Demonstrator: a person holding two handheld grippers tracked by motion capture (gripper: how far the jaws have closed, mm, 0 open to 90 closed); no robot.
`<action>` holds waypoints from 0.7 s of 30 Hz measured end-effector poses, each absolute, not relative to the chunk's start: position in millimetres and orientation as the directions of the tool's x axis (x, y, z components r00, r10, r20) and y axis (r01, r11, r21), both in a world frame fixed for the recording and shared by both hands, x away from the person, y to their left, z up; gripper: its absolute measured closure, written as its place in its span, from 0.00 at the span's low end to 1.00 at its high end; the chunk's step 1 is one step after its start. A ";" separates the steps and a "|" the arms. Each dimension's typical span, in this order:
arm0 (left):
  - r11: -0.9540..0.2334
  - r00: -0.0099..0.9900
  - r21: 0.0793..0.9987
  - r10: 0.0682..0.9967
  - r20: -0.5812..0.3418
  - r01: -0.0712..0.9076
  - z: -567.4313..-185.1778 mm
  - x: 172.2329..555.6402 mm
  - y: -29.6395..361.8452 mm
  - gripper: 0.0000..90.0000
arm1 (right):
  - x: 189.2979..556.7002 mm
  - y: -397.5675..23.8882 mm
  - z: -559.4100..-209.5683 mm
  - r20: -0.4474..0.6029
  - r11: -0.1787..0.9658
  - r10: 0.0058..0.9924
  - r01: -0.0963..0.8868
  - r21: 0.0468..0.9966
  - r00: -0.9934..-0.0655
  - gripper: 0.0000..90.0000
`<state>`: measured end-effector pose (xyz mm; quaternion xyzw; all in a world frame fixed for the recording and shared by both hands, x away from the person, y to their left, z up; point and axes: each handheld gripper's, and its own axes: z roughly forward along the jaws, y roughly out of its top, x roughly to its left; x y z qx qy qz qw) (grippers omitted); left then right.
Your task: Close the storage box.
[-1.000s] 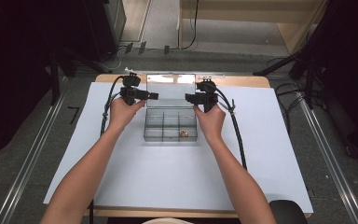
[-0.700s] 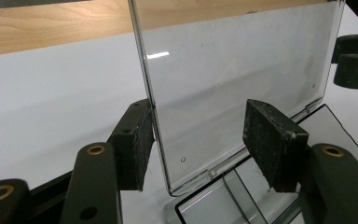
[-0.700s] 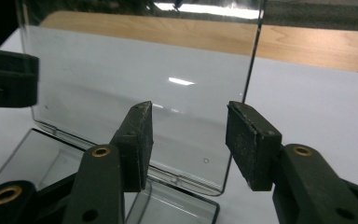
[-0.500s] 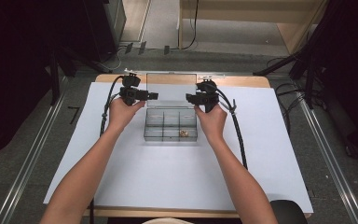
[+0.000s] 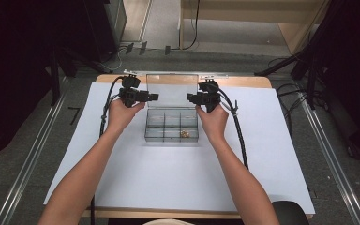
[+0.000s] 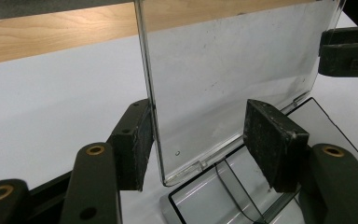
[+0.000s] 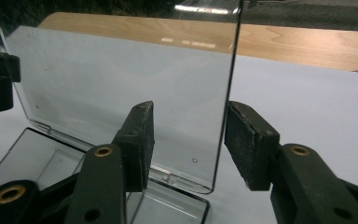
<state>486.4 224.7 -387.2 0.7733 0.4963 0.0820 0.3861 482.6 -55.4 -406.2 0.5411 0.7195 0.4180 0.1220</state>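
Observation:
A clear compartment box (image 5: pixel 171 125) lies mid-table with its clear lid (image 5: pixel 172 89) standing upright. A small golden piece (image 5: pixel 184 134) sits in a front right compartment. My left gripper (image 5: pixel 153 97) is at the lid's left edge and my right gripper (image 5: pixel 191 98) at its right edge. In the left gripper view the jaws (image 6: pixel 199 116) straddle the lid (image 6: pixel 223 79): one pad lies against it, the other stands apart. These jaws have just been closing a little. The right gripper's jaws (image 7: pixel 189 114) straddle the other edge of the lid (image 7: pixel 121 93) the same way, open.
A white sheet (image 5: pixel 178 178) covers the wooden table (image 5: pixel 253 82). Each gripper trails a black cable (image 5: pixel 238 136) across the sheet. Metal rails (image 5: pixel 28 159) run along both sides on the floor. A dark round seat (image 5: pixel 288 211) is at the front right.
The bright glare along the lid's top has dimmed. The hands and the box stand where they were.

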 end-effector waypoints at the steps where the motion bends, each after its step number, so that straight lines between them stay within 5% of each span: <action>1: -0.215 0.497 0.679 0.831 -0.250 0.701 -386.2 485.3 224.5 0.49 | 481.7 -54.2 -405.2 0.265 0.072 0.884 0.672 0.737 -0.386 0.60; 21: -0.264 0.539 0.689 0.814 -0.217 0.675 -362.9 466.5 224.4 0.50 | 459.4 -57.7 -378.7 0.200 0.139 0.876 0.627 0.766 -0.439 0.66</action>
